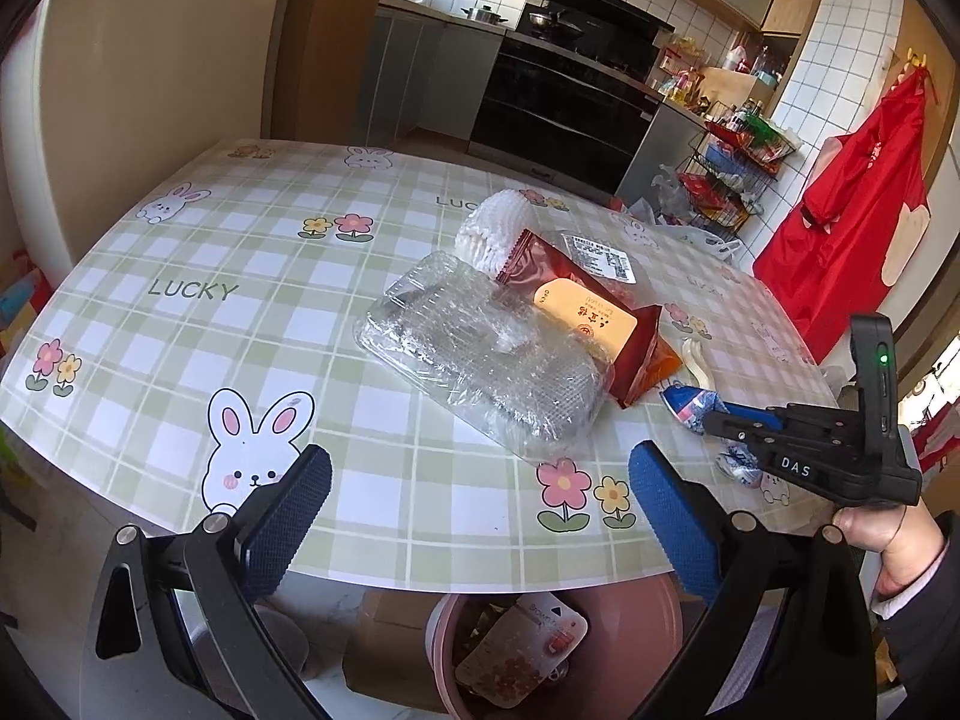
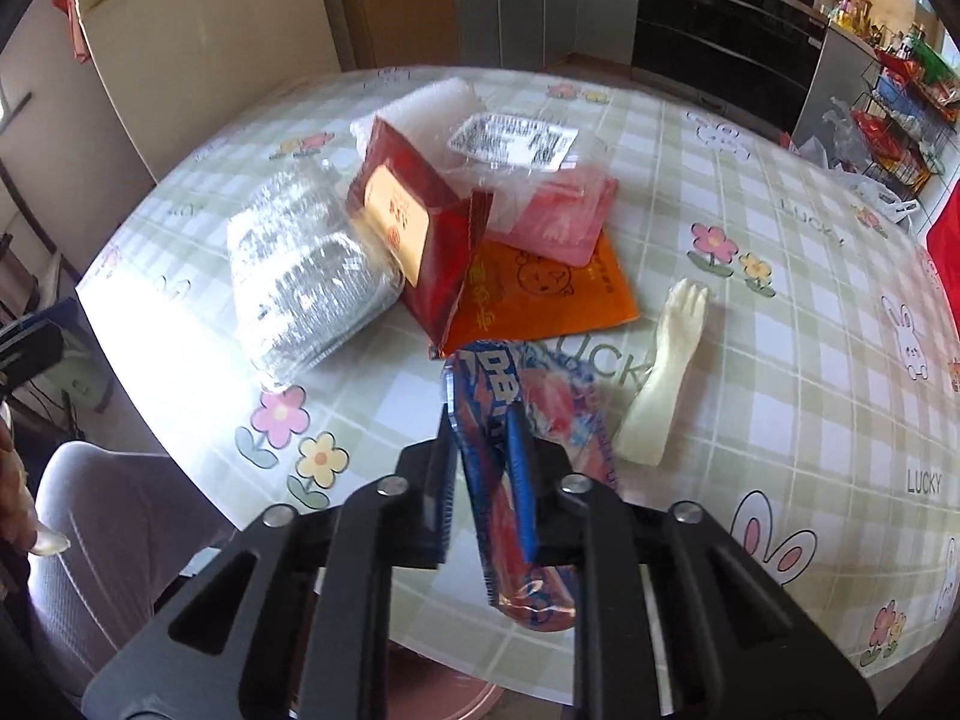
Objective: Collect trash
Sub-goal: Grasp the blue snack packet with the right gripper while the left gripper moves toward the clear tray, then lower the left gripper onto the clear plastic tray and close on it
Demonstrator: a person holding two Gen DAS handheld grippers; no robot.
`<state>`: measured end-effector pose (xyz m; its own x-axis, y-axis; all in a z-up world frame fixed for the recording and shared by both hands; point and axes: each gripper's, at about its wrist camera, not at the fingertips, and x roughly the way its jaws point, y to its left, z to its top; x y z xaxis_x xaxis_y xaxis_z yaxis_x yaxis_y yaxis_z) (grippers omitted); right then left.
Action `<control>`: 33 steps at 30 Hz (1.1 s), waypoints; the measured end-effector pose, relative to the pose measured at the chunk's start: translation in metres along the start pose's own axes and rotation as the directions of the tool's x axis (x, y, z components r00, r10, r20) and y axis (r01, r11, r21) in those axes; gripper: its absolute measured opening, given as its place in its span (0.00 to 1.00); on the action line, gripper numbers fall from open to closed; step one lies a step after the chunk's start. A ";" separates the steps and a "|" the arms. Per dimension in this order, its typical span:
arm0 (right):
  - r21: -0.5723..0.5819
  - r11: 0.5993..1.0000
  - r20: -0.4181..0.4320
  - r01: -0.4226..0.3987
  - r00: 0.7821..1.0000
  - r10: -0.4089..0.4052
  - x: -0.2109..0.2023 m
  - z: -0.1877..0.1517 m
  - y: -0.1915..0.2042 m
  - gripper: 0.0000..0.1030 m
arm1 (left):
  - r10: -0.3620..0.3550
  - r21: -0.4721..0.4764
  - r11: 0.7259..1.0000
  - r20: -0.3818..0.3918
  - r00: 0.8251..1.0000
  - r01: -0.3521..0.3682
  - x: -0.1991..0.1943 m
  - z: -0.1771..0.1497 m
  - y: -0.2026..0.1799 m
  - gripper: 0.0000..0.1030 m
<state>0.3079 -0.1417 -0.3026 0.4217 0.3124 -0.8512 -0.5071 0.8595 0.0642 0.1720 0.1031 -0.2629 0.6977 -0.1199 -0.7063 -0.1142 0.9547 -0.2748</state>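
The right claw (image 2: 480,450) pinches the blue wrapper (image 2: 522,480) lengthwise, running away from the camera; the left claw (image 1: 480,492) gapes empty.

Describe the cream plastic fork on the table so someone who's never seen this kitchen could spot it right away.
Start at the table with the green checked bunny cloth and find the pile of wrappers near its middle. Just right of the orange packet, beside the blue and red wrapper pinched in the right tongs, lies the fork. It is the only pale, solid, hand-shaped piece among flat crinkly packaging.
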 end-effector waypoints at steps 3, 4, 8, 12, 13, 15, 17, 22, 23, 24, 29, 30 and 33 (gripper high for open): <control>0.044 0.999 0.061 -0.020 0.998 0.017 -0.020 0.003 -0.004 0.10 | -0.011 -0.009 1.000 0.002 1.000 0.011 -0.003 -0.001 -0.001 0.94; 0.061 0.998 0.080 -0.032 0.996 0.027 -0.025 0.003 -0.006 0.10 | -0.016 -0.014 1.000 0.001 1.000 0.016 -0.004 -0.001 0.000 0.94; 0.109 0.993 0.144 -0.048 0.989 0.032 -0.043 0.003 -0.010 0.10 | -0.039 -0.048 0.998 -0.013 0.999 0.039 -0.004 -0.002 0.001 0.94; 0.149 0.987 0.188 -0.060 0.982 0.031 -0.053 -0.006 -0.011 0.10 | -0.064 -0.097 0.993 -0.037 0.997 0.060 0.002 -0.004 0.006 0.94; 0.158 0.985 0.191 -0.064 0.981 0.033 -0.053 -0.008 -0.012 0.10 | -0.066 -0.109 0.992 -0.043 0.997 0.061 0.005 -0.004 0.007 0.94; 0.172 0.982 0.194 -0.071 0.980 0.037 -0.052 -0.011 -0.013 0.10 | -0.067 -0.124 0.990 -0.048 0.997 0.060 0.010 -0.003 0.007 0.93; 0.177 0.982 0.197 -0.073 0.980 0.038 -0.052 -0.013 -0.012 0.10 | -0.073 -0.133 0.989 -0.055 0.996 0.065 0.016 -0.002 0.007 0.93; 0.187 0.979 0.213 -0.082 0.976 0.041 -0.053 -0.013 -0.015 0.10 | -0.105 -0.192 0.978 -0.087 0.991 0.087 0.040 0.002 0.007 0.92; 0.187 0.979 0.215 -0.080 0.976 0.039 -0.053 -0.013 -0.015 0.10 | -0.115 -0.203 0.975 -0.095 0.989 0.094 0.045 0.003 0.007 0.92; 0.187 0.979 0.218 -0.079 0.975 0.037 -0.053 -0.012 -0.016 0.10 | -0.120 -0.210 0.973 -0.102 0.988 0.097 0.050 0.004 0.006 0.92; 0.196 0.977 0.225 -0.084 0.974 0.039 -0.051 -0.011 -0.022 0.10 | -0.173 -0.311 0.942 -0.133 0.976 0.125 0.075 0.009 0.009 0.91; 0.201 0.976 0.226 -0.087 0.973 0.041 -0.050 -0.011 -0.025 0.10 | -0.184 -0.337 0.932 -0.134 0.974 0.130 0.080 0.009 0.009 0.91; 0.212 0.973 0.227 -0.093 0.973 0.044 -0.047 -0.010 -0.030 0.10 | -0.168 -0.373 0.922 -0.134 0.977 0.107 0.092 0.011 0.005 0.91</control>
<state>0.2954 -0.1862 -0.2693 0.5585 0.4335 -0.7072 -0.3734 0.8927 0.2523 0.2437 0.0995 -0.3219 0.6055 -0.3142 -0.7312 -0.2942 0.7653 -0.5725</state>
